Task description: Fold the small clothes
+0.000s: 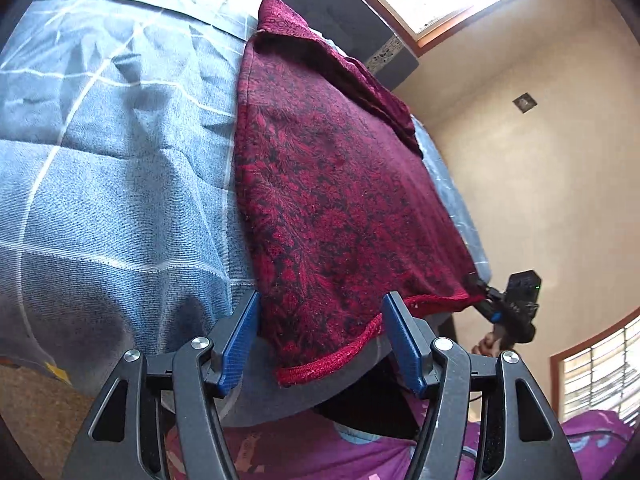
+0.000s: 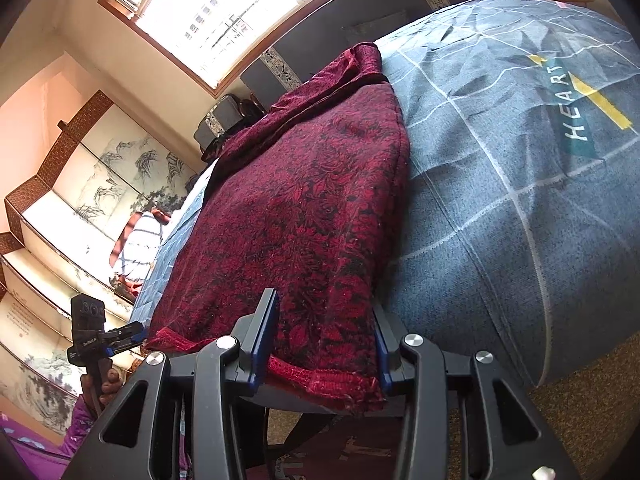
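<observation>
A dark red patterned garment (image 1: 332, 184) lies spread on a bed covered with a blue-grey sheet (image 1: 120, 168). Its far part is bunched into folds. My left gripper (image 1: 320, 340) is open, its blue pads on either side of the near hem corner that hangs over the bed edge. My right gripper (image 2: 324, 344) is open too, its pads astride the other near corner of the garment (image 2: 312, 216). Each gripper shows in the other's view, the right one (image 1: 516, 304) and the left one (image 2: 104, 340), at the garment's near edge.
The sheet (image 2: 520, 184) carries white lines and a "HEART" print. A dark headboard (image 1: 320, 4) stands at the far end below a bright window (image 2: 224, 8). A painted screen (image 2: 80, 208) stands left. Purple cloth (image 1: 320, 452) and brown floor (image 2: 592, 400) lie below.
</observation>
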{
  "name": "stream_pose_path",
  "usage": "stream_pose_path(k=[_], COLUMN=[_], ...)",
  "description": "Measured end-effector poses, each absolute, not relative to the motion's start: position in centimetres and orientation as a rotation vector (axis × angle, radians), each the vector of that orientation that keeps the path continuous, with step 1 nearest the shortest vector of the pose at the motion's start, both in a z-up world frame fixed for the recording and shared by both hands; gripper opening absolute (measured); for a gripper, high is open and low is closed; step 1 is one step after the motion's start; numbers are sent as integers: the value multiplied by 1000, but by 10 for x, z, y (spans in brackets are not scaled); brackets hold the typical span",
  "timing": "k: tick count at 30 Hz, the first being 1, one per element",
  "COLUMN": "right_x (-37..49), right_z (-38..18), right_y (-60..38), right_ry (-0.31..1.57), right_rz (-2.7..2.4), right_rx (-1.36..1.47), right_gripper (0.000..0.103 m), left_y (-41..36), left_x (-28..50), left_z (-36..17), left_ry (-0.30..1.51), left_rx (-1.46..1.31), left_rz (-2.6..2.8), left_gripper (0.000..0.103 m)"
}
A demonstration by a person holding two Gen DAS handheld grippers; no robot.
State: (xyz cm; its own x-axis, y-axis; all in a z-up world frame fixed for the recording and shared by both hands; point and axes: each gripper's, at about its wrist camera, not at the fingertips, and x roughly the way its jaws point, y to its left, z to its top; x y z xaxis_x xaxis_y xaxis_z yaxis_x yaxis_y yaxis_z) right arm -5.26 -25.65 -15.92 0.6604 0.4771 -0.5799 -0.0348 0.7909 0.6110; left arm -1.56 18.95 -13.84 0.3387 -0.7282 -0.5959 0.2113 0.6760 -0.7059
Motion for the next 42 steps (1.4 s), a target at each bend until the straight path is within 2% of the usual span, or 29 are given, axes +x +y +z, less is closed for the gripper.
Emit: stream_pose_path(k=[6, 15, 20, 23, 33, 42], right_x=[-55, -54, -53, -53, -51, -50], right_z=[-160, -159, -159, -160, -158, -155], right_y=[-256, -253, -253, -254, -250, -247], right_ry=[800, 800, 801, 798, 797, 800], right_rz=[318, 326, 328, 334, 341, 339], right_rx=[616, 605, 605, 610, 606, 600], right_gripper=[45, 49, 50, 51, 58, 62], left_y=[190, 144, 171, 189, 195, 190], left_x=[6, 19, 11, 2, -38, -18], left_z=[-142, -122, -126, -137, -164, -134], left_ry=[1066, 1039, 1005, 1048, 1090, 917], left_rx=[-642, -514, -594, -619, -778, -862], left_rz=[-735, -783, -748, -738, -878, -897], left_gripper=[62, 63, 63, 63, 63, 63])
